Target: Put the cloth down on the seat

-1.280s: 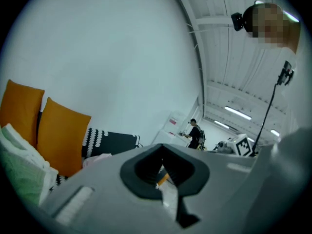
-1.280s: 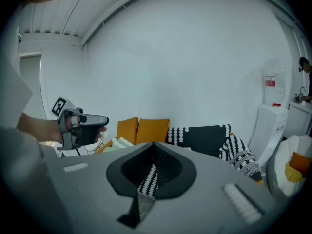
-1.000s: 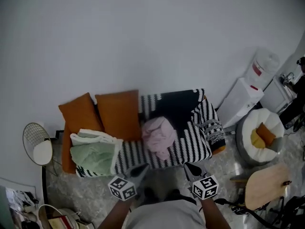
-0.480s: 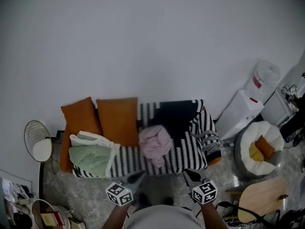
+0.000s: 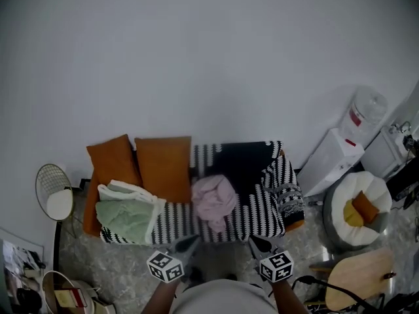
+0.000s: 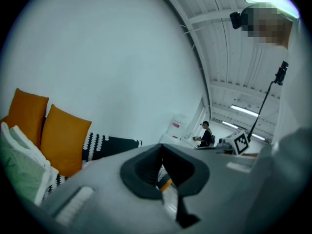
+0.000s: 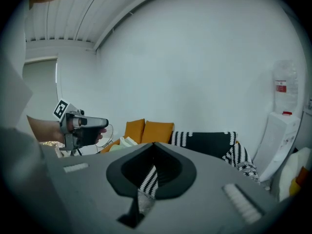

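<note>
Pink cloth [image 5: 214, 200] lying crumpled mid-seat on striped sofa [image 5: 255, 216], beside orange cushions [image 5: 163, 167], looking already delivered. Left gripper [image 5: 188, 242] and right gripper [image 5: 255, 243] hovering just short of seat edge, jaws pressing together, empty, likely keeping clear of cloth.

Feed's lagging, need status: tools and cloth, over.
Left tool shut, empty. Right tool shut, empty. Pink cloth down on sofa seat, untouched. Nothing between tools and cloth.
</note>
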`<act>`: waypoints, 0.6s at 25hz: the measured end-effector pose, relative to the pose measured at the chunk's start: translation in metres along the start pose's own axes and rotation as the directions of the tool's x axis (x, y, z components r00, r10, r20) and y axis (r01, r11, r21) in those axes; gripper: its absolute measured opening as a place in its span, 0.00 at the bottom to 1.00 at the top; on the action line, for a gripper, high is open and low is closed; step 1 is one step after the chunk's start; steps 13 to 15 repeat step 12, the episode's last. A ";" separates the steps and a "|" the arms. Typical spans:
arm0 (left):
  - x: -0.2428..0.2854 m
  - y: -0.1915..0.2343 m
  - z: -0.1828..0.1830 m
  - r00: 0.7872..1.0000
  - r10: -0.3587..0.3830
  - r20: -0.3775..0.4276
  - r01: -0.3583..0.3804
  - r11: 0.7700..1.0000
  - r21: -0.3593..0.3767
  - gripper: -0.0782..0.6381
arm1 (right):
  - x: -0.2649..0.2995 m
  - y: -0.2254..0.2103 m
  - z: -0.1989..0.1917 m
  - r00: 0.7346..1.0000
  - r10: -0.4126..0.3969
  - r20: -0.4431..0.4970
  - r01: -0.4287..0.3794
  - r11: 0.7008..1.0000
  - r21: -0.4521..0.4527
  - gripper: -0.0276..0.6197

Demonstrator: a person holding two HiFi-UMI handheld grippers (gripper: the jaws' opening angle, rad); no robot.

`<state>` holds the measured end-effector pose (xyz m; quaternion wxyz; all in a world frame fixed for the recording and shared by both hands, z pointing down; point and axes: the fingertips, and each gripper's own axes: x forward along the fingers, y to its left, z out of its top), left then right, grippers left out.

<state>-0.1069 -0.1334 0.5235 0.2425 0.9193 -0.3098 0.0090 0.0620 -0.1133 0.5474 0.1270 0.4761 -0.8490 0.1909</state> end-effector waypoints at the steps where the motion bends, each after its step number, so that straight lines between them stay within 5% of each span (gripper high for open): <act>1: 0.000 0.001 0.001 1.000 0.002 0.002 -0.002 1.000 0.001 0.11 | 0.000 0.000 0.000 1.000 0.001 -0.003 -0.001 1.000 -0.005 0.05; 15: 0.004 0.003 0.012 1.000 -0.008 0.008 0.008 1.000 0.014 0.11 | -0.001 -0.003 0.009 1.000 -0.015 0.015 0.015 1.000 -0.012 0.05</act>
